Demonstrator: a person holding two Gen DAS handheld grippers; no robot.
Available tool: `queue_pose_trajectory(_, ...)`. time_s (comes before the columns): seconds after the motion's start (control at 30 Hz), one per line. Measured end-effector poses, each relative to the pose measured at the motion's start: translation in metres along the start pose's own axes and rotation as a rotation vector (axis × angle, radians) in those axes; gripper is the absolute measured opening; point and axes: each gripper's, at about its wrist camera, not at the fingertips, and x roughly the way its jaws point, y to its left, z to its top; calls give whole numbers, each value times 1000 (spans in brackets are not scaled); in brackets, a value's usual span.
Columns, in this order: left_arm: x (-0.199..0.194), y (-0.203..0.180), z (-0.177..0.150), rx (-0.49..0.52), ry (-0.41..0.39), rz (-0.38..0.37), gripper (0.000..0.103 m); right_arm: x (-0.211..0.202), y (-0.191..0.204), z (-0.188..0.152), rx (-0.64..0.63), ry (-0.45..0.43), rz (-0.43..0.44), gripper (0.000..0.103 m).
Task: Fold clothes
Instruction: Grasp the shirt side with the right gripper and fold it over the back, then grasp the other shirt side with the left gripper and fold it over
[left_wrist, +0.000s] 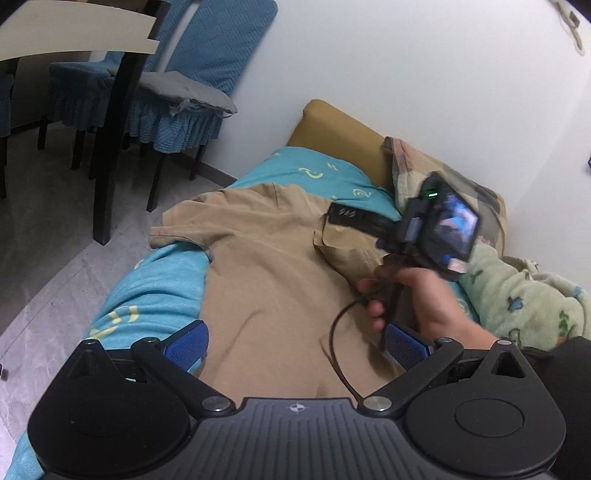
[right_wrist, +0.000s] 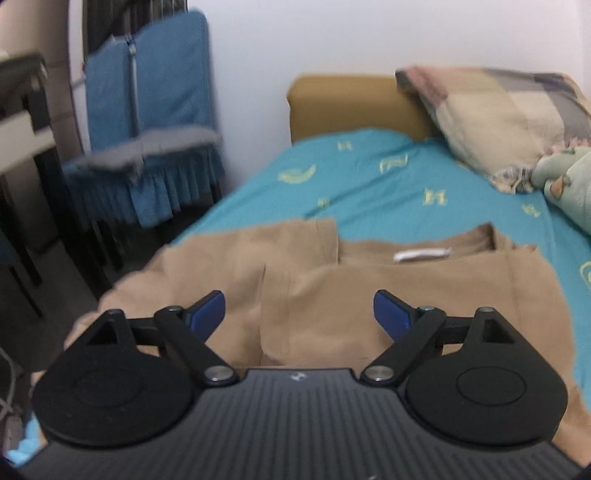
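Both pairs of jaws stand wide apart with nothing between the blue pads. The left gripper (left_wrist: 295, 345) hangs over the lower part of a tan shirt (left_wrist: 273, 258), and the right gripper (right_wrist: 299, 312) hangs over the same shirt (right_wrist: 369, 291), one side of which is folded in over the body so its sleeve lies across the front. The shirt lies spread on a teal sheet (right_wrist: 369, 173) covering a bed. In the left wrist view a hand (left_wrist: 417, 295) holds the right gripper's handle above the shirt. A patchwork pillow (right_wrist: 498, 114) and a green blanket (left_wrist: 517, 291) sit at the far side. A blue-covered chair (right_wrist: 147, 129) stands beside the bed.
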Motion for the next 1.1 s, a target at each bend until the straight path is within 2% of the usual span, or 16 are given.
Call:
queue_pose_trajectory(0.13,-7,-9,-1,36,-17,-6,103,-50,-16,6,28,-60,-36,89)
queue_pose_trajectory(0.33,-27,-34,-7,123,-55,-37,103,-171,-41,-2,92,-109,-24,89)
queue_pose_trajectory(0.47,-42,-52,-19,177,-55,-69,103,-263,-49,-26,116,-124,-12,89)
queue_pose_trajectory(0.63,-66,-80,-43,257,-37,-111,103,-356,-55,-68,192,-123,-12,89)
queue_pose_trajectory(0.77,-82,-100,-65,321,-20,-111,103,-396,-59,-107,308,-81,-18,89)
queue_pose_trajectory(0.83,-87,-106,-77,344,-5,-111,103,-407,-63,-115,345,-62,-3,89)
queue_pose_trajectory(0.93,-91,-117,-92,401,-1,-101,103,-429,-69,-103,292,-111,-45,89)
queue_pose_trajectory(1.1,-90,-143,-122,522,18,-84,102,-471,-109,-90,308,-221,-50,89)
